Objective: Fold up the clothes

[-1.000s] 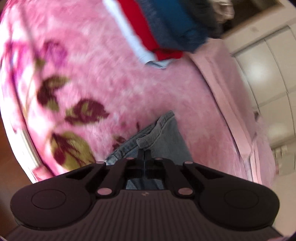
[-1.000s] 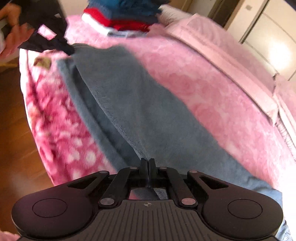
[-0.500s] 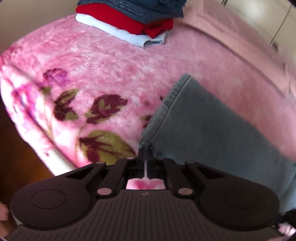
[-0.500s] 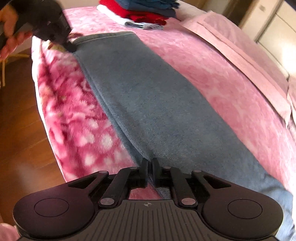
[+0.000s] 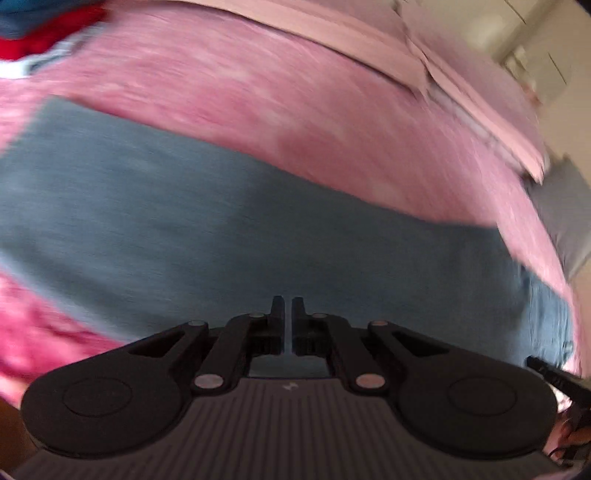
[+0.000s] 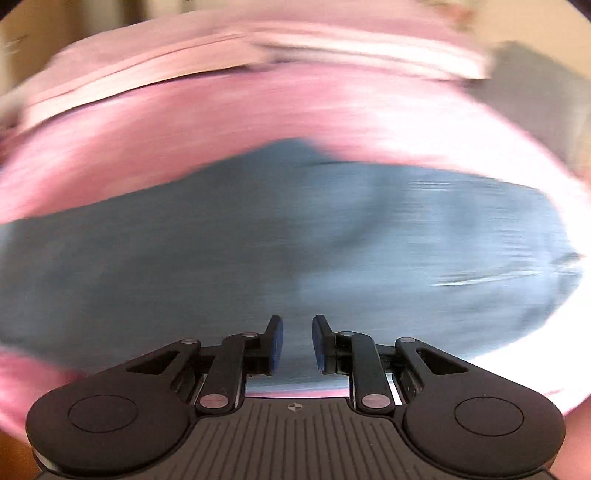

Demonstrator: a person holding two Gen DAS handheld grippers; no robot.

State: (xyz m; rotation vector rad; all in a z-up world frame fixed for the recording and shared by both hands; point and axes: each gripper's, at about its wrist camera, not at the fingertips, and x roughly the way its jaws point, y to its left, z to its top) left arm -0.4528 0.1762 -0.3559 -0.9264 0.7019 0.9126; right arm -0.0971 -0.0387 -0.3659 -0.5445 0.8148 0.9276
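The jeans (image 5: 258,229) lie flat and lengthwise across the bed (image 5: 332,122), a long blue-grey band on the pink plush blanket (image 6: 258,122). Laid out this way, they appear ready for the next fold across the length.

The left claw (image 5: 287,317) has its jaws drawn together to a thin slit with nothing clamped; the denim is seen only behind and below the tips. The right claw (image 6: 297,339) shows a clear gap between its blue pads (image 6: 276,343) and is opening; nothing sits between them. Judgement: both claws are free of the garment and being repositioned over it, probably toward a fresh grasp point.

Both views are heavily smeared, so seams, waistband and hems cannot be told apart.

A stack of folded clothes (image 5: 40,33), red and blue, sits at the far left corner of the bed. A pale pink bed cover (image 5: 388,55) runs along the far side. Pale cabinet doors (image 5: 543,51) stand beyond.
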